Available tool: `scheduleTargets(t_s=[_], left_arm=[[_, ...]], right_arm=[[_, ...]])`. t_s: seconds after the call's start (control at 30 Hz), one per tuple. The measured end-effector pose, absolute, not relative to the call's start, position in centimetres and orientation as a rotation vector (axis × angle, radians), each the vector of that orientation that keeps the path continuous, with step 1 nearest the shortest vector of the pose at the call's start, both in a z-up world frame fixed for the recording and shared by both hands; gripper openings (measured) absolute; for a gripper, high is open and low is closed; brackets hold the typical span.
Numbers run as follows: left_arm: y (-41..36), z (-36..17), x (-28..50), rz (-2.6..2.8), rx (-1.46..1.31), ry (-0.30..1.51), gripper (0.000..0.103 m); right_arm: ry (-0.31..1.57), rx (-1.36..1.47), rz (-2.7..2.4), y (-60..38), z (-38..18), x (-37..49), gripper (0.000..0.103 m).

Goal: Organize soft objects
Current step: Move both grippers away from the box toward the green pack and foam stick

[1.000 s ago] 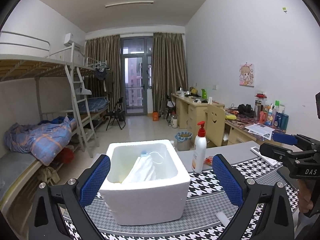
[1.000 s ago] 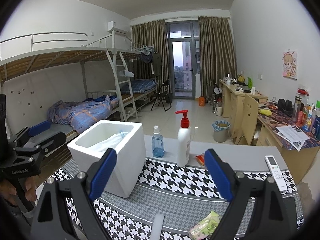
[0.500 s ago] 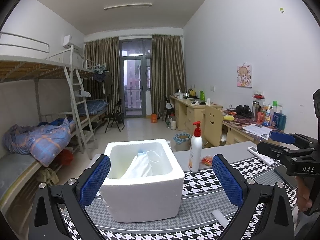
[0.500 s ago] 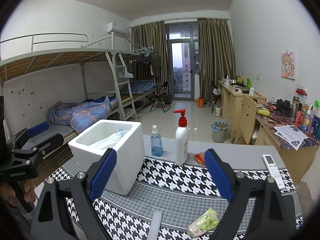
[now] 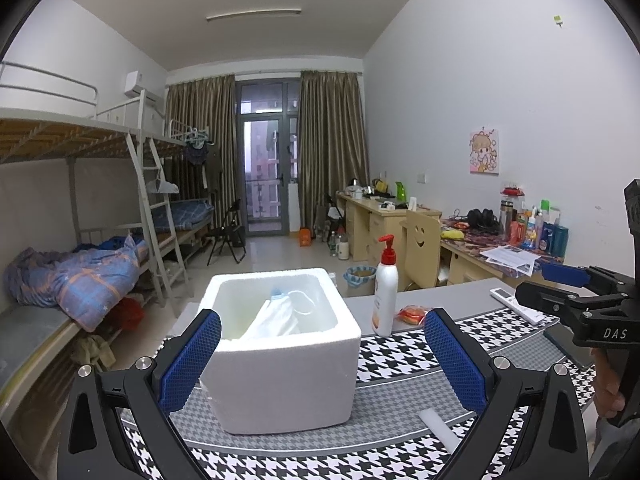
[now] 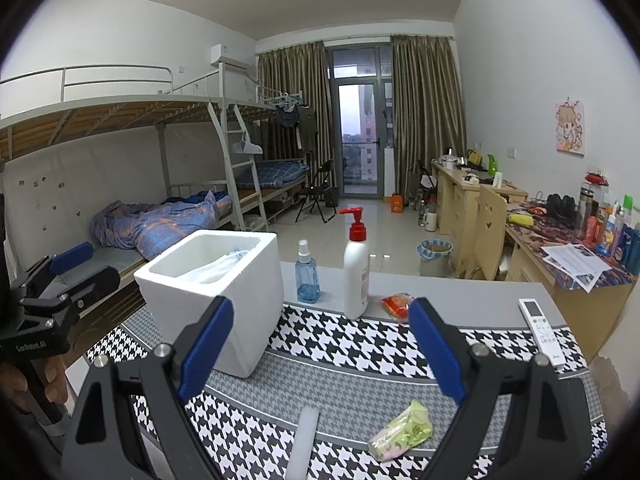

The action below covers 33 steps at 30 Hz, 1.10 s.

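Note:
A white foam box (image 5: pixel 280 352) stands on the houndstooth mat (image 5: pixel 400 356) with a white soft bag (image 5: pixel 276 316) inside; it also shows in the right wrist view (image 6: pixel 216 300). A green soft packet (image 6: pixel 402 432) and a white foam strip (image 6: pixel 304 440) lie on the mat near my right gripper (image 6: pixel 320 356), which is open and empty. A red-orange packet (image 6: pixel 396 304) lies beside the pump bottle (image 6: pixel 356 272). My left gripper (image 5: pixel 320 360) is open and empty, its fingers either side of the box front.
A blue spray bottle (image 6: pixel 307 276) stands by the pump bottle. A white remote (image 6: pixel 540 330) lies at the mat's right edge. Bunk beds (image 6: pixel 160 184) stand left, desks (image 6: pixel 480 204) and a bin (image 6: pixel 434 256) right.
Both grippers have drifted slightly; the box and bottles shift a little left in the left view. Nothing taken or released.

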<state>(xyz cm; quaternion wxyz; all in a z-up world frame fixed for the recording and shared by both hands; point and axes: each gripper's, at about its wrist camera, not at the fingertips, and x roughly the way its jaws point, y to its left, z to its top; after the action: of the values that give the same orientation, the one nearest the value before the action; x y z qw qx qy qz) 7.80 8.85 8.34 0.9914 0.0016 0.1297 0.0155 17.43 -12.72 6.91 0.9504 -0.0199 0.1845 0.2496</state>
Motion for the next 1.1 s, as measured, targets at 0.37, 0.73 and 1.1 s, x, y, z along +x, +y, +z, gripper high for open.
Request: scheduleTargets(t_s=[0.37, 0.73, 1.1], left_arm=[[8.6, 7.1, 7.3, 0.062, -0.010, 0.252, 0.102], [7.9, 6.0, 7.4, 0.062, -0.007, 0.262, 0.102], [7.7, 4.4, 7.6, 0.065, -0.015, 0.284, 0.102]], right_arm=[[0.371, -0.048, 0.496, -13.1, 6.4, 17.0, 0.092], [0.384, -0.046, 0.489, -13.4, 4.9, 17.0, 0.092], [0.391, -0.033, 0.466, -14.3, 3.8, 16.8, 0.092]])
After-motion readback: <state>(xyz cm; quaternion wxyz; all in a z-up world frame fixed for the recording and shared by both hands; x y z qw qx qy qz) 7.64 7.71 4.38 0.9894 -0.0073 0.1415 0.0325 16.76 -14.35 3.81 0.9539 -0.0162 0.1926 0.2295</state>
